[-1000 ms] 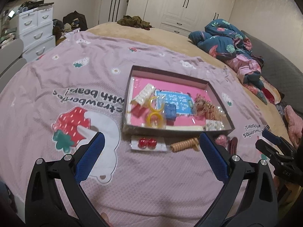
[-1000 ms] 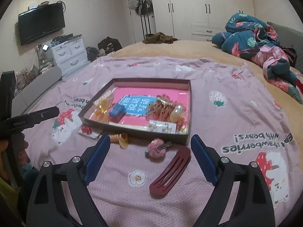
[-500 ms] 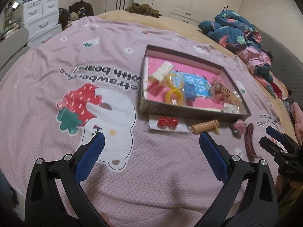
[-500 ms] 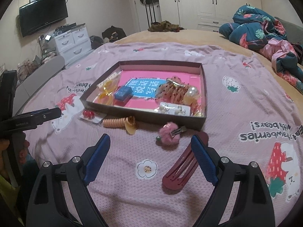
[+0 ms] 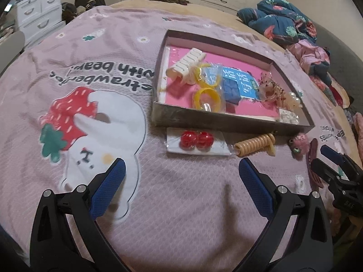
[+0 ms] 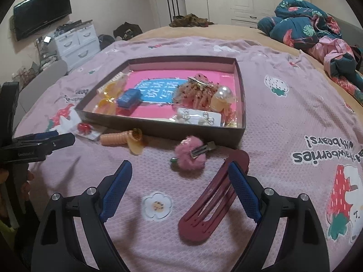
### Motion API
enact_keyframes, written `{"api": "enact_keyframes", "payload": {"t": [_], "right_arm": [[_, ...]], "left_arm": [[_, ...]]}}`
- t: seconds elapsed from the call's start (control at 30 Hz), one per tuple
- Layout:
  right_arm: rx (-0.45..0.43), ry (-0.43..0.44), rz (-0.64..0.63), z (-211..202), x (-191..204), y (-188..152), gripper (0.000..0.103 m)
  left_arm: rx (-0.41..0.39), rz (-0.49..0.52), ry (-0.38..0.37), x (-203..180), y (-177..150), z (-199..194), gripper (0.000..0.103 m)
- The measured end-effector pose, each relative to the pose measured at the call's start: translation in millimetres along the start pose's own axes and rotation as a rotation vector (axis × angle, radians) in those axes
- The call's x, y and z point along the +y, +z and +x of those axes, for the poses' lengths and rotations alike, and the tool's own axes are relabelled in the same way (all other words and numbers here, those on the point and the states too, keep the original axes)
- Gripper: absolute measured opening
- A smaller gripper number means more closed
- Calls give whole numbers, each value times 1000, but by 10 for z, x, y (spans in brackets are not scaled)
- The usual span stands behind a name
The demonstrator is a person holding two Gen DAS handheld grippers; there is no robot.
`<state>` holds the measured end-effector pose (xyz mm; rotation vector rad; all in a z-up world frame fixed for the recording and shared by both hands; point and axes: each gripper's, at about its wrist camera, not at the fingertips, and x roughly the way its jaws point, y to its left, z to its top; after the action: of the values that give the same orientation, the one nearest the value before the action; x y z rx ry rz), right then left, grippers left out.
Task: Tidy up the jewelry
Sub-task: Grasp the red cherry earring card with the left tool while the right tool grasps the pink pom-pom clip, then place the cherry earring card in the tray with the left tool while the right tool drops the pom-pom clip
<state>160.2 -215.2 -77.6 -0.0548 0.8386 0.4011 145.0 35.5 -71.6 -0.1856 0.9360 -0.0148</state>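
Left gripper (image 5: 181,174): held low over the pink bedspread (image 5: 181,204), jaws wide apart, nothing between them. It points at the packet of red earrings (image 5: 196,140) and the coiled beige hair tie (image 5: 255,146), both lying just outside the near wall of the box (image 5: 226,122).

Right gripper (image 6: 179,179): also low over the bedspread, jaws wide apart and empty. Its right finger overlaps the dark red hair clip (image 6: 213,199) lying flat on the cloth; contact cannot be judged. The pink fluffy clip (image 6: 191,155) lies just beyond, near the box wall.

Inside the box: white claw clip (image 5: 186,64), yellow rings (image 5: 206,95), small blue case (image 6: 128,97), blue card (image 6: 156,90) with Chinese characters I cannot read, frilly pink piece (image 6: 197,91), pearl ornament (image 6: 223,95), earring card (image 6: 199,119).

Surroundings: crumpled blue floral quilt (image 6: 306,20), white drawers (image 6: 74,40), wall TV (image 6: 42,13).

Bedspread print reads "strawberries with bears!"
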Motion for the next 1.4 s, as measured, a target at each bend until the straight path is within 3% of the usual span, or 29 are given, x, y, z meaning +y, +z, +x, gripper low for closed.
{"api": "enact_keyframes", "payload": {"t": [0.3, 0.37, 0.43, 0.53, 0.63, 0.73, 0.83, 1.4], "right_arm": [[36, -7, -12, 247, -67, 87, 66], [48, -2, -19, 301, -55, 121, 61], [62, 1, -18, 362, -48, 129, 48], [83, 3, -23, 446, -31, 128, 43], [77, 16, -37, 448, -1, 108, 37], [73, 38, -50, 420, 35, 88, 36], [67, 52, -73, 387, 95, 67, 36], [44, 123, -115, 182, 355, 34, 36]], "left_arm": [[23, -8, -6, -39, 124, 187, 92], [28, -8, -8, -65, 138, 212, 92], [29, -6, -9, -83, 150, 237, 90], [33, -5, -13, -108, 168, 282, 89], [37, -9, -16, -105, 179, 317, 81], [40, -4, -5, -117, 183, 343, 75], [38, 16, 12, -135, 177, 346, 61], [23, 5, -45, 8, -33, 24, 54]]}}
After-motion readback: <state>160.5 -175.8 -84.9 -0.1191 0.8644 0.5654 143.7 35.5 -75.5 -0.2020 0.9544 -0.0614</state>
